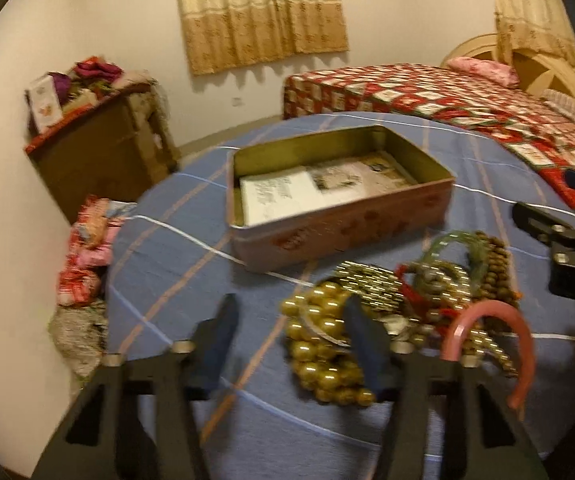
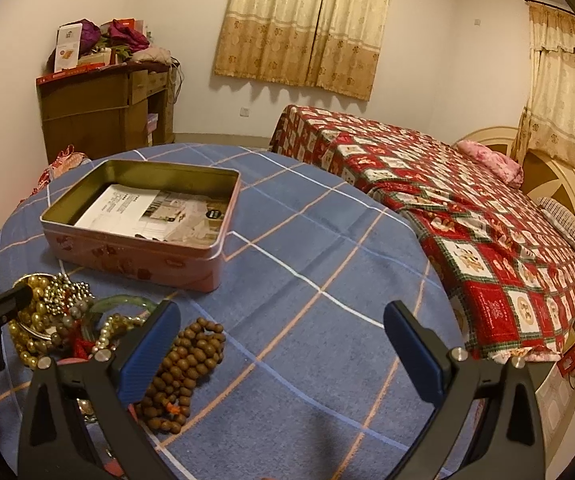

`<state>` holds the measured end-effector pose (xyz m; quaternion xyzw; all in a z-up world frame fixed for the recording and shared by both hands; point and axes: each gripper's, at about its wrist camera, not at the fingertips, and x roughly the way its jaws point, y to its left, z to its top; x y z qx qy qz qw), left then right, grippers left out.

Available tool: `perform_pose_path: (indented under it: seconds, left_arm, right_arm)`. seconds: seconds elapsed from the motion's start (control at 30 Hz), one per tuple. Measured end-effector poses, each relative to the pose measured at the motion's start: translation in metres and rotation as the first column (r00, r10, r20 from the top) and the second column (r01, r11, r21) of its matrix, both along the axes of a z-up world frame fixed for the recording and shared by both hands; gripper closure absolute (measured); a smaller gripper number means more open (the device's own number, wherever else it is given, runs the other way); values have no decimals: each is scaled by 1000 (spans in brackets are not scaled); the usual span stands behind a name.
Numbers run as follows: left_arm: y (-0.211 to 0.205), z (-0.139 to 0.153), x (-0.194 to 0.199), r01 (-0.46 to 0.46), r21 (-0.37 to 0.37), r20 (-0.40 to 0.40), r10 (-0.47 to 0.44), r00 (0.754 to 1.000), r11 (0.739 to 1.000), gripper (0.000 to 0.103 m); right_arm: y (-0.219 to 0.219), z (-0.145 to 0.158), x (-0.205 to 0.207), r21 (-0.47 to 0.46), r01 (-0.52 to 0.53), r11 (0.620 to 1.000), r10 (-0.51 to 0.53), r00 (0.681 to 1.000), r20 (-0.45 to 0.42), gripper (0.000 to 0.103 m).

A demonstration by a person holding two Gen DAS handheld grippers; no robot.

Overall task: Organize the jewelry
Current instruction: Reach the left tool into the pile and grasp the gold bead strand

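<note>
An open pink tin (image 1: 339, 232) with printed paper inside stands on the blue checked table; it also shows in the right wrist view (image 2: 135, 258). In front of it lies a pile of jewelry: a gold bead necklace (image 1: 323, 364), a pink bangle (image 1: 515, 336), a green bangle (image 2: 121, 304) and brown wooden beads (image 2: 185, 368). My left gripper (image 1: 291, 340) is open and empty, its right finger over the gold beads. My right gripper (image 2: 283, 352) is open and empty, its left finger beside the wooden beads.
The round table (image 2: 327, 280) has a blue checked cloth. A bed with a red patterned cover (image 2: 467, 216) stands to the right. A brown cabinet (image 2: 95, 112) piled with things is at the back left. Bags (image 1: 87, 248) lie on the floor.
</note>
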<state>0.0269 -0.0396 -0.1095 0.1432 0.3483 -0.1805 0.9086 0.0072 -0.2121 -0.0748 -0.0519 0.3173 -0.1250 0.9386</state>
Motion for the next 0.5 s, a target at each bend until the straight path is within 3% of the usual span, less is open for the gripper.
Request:
perform_pose_path:
  seconds: [0.03,0.07,0.17,0.27,0.5]
  left_arm:
    - [-2,0,-1,14,-19,-8,-14,1000,1000,68]
    - [-1,0,-1,31,-27,-16,-31,999,999,82]
    - [-3,5,-5,48,-65,-8,-49,999,997,89]
    - [3,16,-8,54,-114,11,-53,999,992,103]
    - [14,24,-6,51,-125,39,-46,998,991,103]
  right_arm:
    - [1,0,0,-2,-1,1000,1,1000,-2,0]
    - [2,0,0,-5,-5,1000,5,1000,-3,0]
    - [6,-1,0,-13,-14,1000,14,1000,-5,0]
    - [7,-2,0,-16,-14,1000,14,1000,-4,0]
    - [2,-3,1,-7,-3,1000,3,1000,-9,0]
